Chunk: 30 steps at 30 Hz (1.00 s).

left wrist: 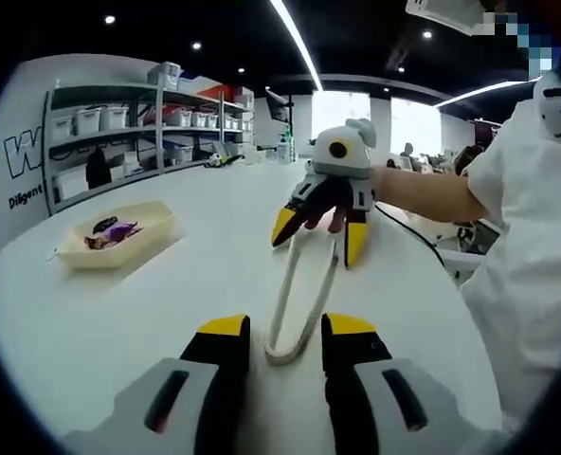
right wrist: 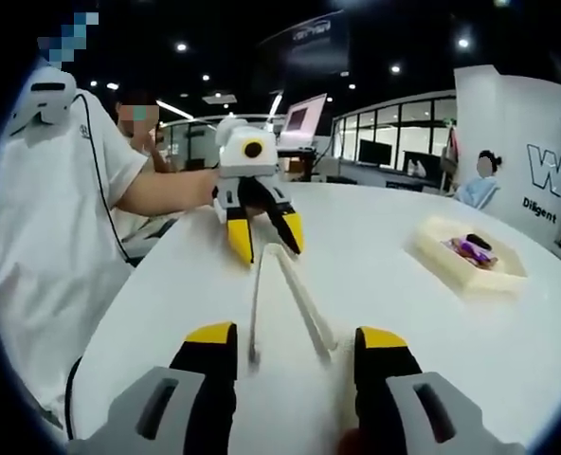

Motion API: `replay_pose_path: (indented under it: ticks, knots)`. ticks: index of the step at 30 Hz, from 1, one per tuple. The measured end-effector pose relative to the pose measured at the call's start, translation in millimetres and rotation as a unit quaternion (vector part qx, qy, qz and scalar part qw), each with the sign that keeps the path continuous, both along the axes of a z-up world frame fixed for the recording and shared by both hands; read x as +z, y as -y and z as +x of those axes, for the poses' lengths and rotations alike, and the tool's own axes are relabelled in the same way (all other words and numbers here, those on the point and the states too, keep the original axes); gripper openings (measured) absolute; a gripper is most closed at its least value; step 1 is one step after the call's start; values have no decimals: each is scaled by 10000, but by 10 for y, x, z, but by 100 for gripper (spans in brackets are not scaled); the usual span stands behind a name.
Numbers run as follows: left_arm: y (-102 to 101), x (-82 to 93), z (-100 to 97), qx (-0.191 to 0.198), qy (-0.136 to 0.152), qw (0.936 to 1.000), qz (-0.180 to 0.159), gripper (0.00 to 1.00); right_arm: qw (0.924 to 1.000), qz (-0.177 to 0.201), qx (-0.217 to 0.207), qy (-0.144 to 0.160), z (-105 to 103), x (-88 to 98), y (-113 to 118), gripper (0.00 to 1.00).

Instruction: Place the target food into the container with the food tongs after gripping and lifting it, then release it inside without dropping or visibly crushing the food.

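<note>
Pale plastic food tongs [left wrist: 299, 294] lie flat on the white table [left wrist: 119, 322] between my two grippers, which face each other. The left gripper [left wrist: 288, 327] is open, its yellow-tipped jaws either side of the tongs' closed hinge end. My right gripper [left wrist: 320, 237] is open too, at the tongs' two free tips. From the right gripper view the tongs [right wrist: 280, 294] run from the right gripper [right wrist: 297, 336] away to the left gripper [right wrist: 266, 242]. A shallow beige container [left wrist: 153, 237] holds purple-wrapped and dark food [left wrist: 110, 230]; the same container [right wrist: 451, 265] and food [right wrist: 470, 246] appear off to the right.
A person in a white top [left wrist: 527, 237] stands at the table's edge, one bare arm [right wrist: 167, 194] holding a gripper. Shelves with storage bins [left wrist: 138, 123] line the far wall. Another person [right wrist: 479, 180] sits beyond the table.
</note>
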<state>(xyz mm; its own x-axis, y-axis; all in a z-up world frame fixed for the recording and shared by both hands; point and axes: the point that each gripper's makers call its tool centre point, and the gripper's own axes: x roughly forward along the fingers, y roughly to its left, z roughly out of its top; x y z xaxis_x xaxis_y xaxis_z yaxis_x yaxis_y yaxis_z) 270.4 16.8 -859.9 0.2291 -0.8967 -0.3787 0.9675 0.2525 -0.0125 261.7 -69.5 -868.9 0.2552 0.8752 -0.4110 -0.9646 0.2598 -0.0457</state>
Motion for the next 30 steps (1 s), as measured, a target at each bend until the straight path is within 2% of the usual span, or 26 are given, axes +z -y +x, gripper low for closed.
replay_pose_path:
  ticks: [6, 19, 30]
  knots:
    - [-14, 8, 4, 143, 86, 9999, -12, 30, 9999, 27, -115, 16, 10, 11, 7, 46]
    - [-56, 62, 30, 493, 194, 9985, -138, 43, 9988, 172, -450, 45, 28, 70, 36, 50]
    - [-68, 86, 13, 700, 239, 9970, -216, 50, 9979, 204, -615, 63, 28, 83, 49, 53]
